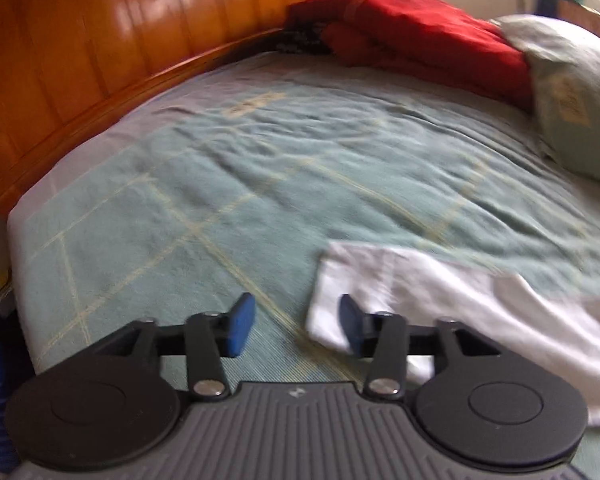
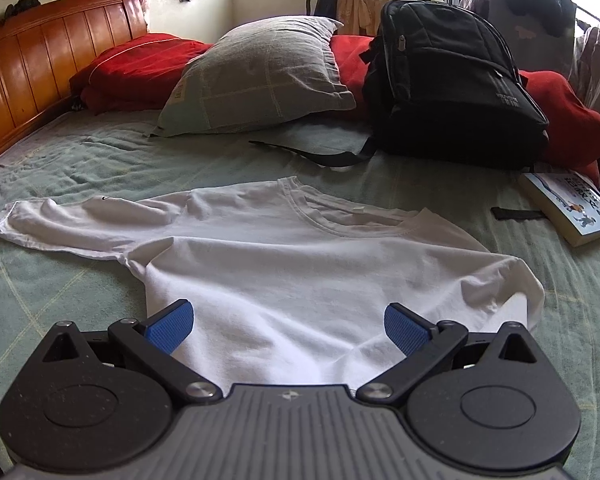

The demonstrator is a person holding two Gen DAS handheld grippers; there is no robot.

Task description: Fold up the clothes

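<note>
The white T-shirt (image 2: 300,264) lies spread flat on the bed (image 2: 80,160) — left claw (image 1: 296,322) and right claw (image 2: 290,326) both spread, pinching nothing.

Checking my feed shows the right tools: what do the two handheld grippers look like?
Both match. The left gripper and right gripper each have two blue ribbed pads on black linkage arms with silver pivot bolts, two round black discs, and a grey ribbed body bearing a small pale emblem. No cables, hands or sleeves show.
</note>
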